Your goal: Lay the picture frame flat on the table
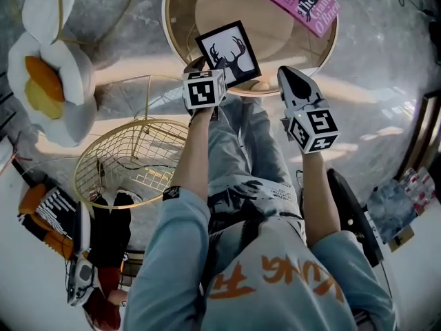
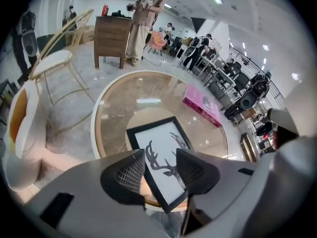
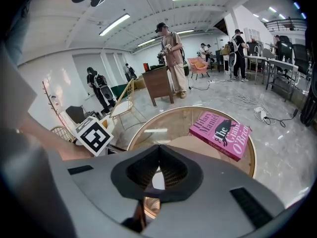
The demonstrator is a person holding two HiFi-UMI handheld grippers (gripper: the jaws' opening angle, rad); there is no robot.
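A black picture frame (image 1: 229, 52) with a deer-antler print rests near the front edge of the round glass table (image 1: 180, 43); it looks tilted back, and its support is hidden. My left gripper (image 1: 201, 71) is at the frame's near left corner. In the left gripper view that corner of the frame (image 2: 161, 155) lies between the jaws, which stand apart with a clear gap between them. My right gripper (image 1: 291, 78) hovers just right of the frame over the table's front edge. Its tips (image 3: 158, 150) meet, with nothing in them.
A pink book (image 1: 301, 2) lies on the table's far right side. A gold wire chair (image 1: 131, 161) and a white-and-orange flower cushion (image 1: 48, 81) stand at the left. Several people (image 2: 143, 19) and a wooden cabinet (image 2: 111, 36) are beyond the table.
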